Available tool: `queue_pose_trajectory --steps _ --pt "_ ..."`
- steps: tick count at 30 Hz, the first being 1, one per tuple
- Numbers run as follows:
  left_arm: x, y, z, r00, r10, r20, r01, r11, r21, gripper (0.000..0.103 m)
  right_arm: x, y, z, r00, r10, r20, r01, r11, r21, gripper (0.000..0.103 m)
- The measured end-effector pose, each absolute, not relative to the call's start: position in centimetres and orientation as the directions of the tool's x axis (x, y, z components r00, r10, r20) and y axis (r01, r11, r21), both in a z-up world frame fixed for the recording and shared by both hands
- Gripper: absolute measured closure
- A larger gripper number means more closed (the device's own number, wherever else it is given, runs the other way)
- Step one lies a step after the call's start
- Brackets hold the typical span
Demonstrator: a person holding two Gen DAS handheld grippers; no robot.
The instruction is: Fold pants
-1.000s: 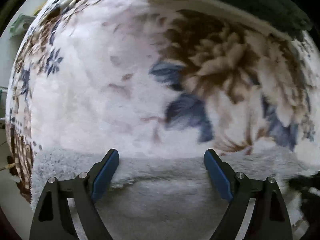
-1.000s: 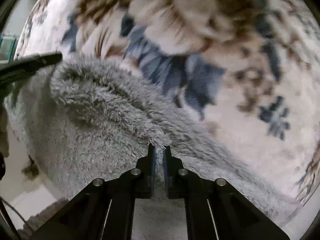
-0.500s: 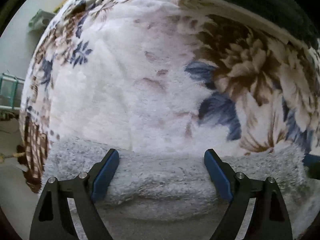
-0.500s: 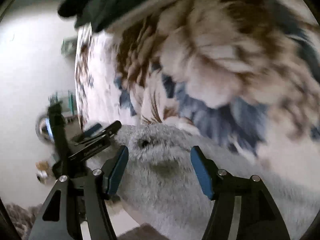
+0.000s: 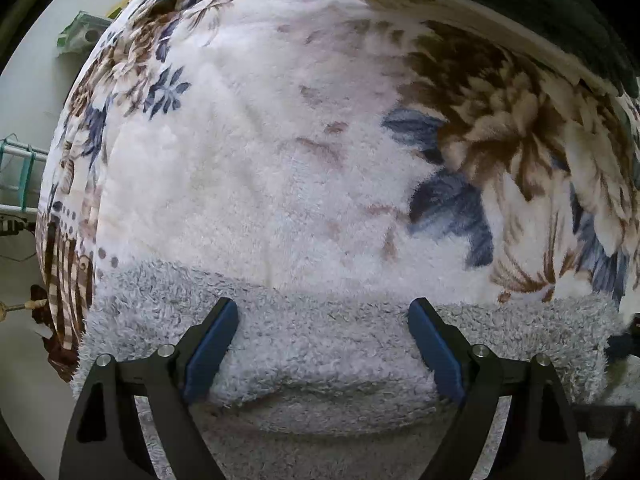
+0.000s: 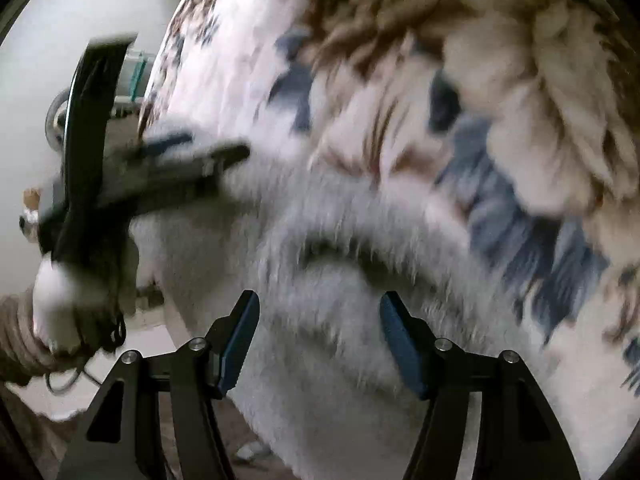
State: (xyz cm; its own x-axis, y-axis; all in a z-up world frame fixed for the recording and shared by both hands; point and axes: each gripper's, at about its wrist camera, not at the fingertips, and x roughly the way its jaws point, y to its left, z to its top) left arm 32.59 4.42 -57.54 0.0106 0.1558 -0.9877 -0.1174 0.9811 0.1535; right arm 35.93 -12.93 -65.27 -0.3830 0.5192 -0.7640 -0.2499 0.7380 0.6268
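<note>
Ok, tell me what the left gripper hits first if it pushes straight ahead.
Probably the fluffy grey pants: the open left gripper already straddles them, with the floral blanket just past their edge. Depth is hard to judge.

Both grippers gape wide, nothing between the pads. Left gripper [image 5: 322,322] sits over fluffy grey pants [image 5: 320,344]; ahead the floral blanket [image 5: 260,160] lies flat and open, blocked only far off by a dark folded garment [image 5: 520,0] at the top right. Right gripper [image 6: 320,320], blurred view: the left gripper [image 6: 168,160] crowds its left side, blanket open to the right.
</note>
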Motion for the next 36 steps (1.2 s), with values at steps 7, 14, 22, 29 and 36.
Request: queue_pose_trajectory --steps 7,14,22,29,36 --pt "33.2 7.3 -57.1 0.022 0.158 -0.987 -0.133 0.979 0.154 0.016 38.5 -11.6 -70.2 -0.449 0.670 -0.591 -0.011 0.657 0.754 0.068" --pt "32.7 9.1 -58.1 0.008 0.149 -0.989 -0.157 0.977 0.146 0.016 40.6 -15.6 -69.3 -0.267 0.737 -0.621 0.205 0.673 0.711 0.089" --pt "32.8 9.3 -57.0 -0.002 0.142 -0.990 -0.168 0.976 0.141 0.016 40.1 -25.3 -61.3 -0.040 0.585 -0.810 0.193 0.800 0.568 0.063" --pt "31.3 7.5 -53.2 0.068 0.159 -0.985 -0.161 0.976 0.146 0.016 33.0 -22.5 -64.3 -0.151 0.677 -0.720 0.235 0.732 0.639 0.034" --pt "30.2 0.7 -50.9 0.104 0.169 -0.980 -0.096 0.983 0.159 0.016 30.0 -29.8 -63.5 0.120 0.658 -0.744 0.412 0.649 0.640 0.047"
